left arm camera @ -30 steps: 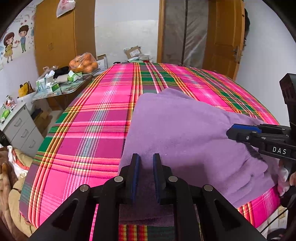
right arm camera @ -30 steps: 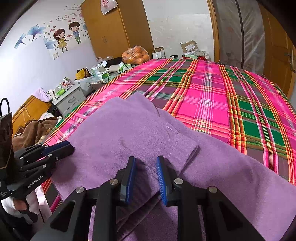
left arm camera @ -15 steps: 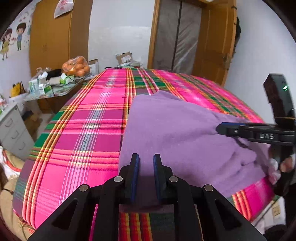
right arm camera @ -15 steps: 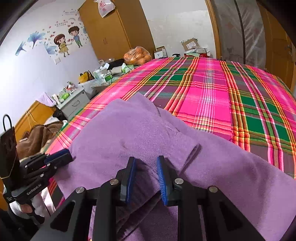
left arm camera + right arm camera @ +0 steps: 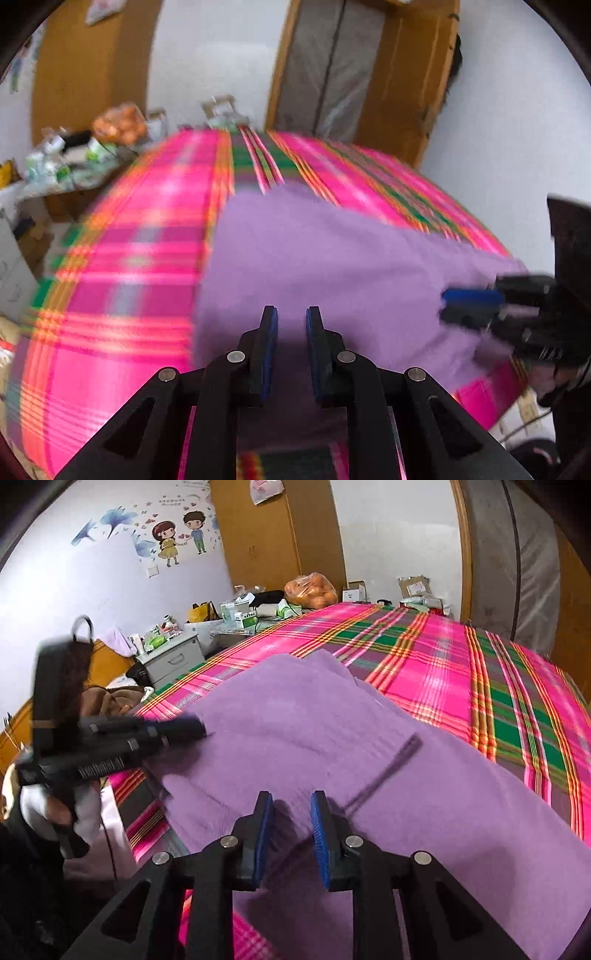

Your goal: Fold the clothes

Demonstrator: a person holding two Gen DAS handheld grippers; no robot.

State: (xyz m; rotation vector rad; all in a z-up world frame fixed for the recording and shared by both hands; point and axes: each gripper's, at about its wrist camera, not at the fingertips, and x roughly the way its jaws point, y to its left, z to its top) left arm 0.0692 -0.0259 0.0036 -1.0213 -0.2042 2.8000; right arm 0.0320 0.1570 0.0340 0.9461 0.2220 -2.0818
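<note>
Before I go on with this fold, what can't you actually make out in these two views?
- Purple garment, left wrist view: near hem hidden behind left gripper.
- Whether either gripper pinches cloth: unclear; right gripper has cloth between its fingers.
- Plaid bedspread, left wrist view: pattern motion-blurred.

A plain purple garment (image 5: 332, 738) lies on a pink-and-green plaid bedspread (image 5: 498, 686).

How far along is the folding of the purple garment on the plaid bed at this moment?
Done: the purple garment lies on the plaid bedspread with one layer already folded over. In hand: the left gripper and right gripper each have purple fabric between their fingers at the near edge. Left: further folds; it is still a wide, loose shape.
</note>
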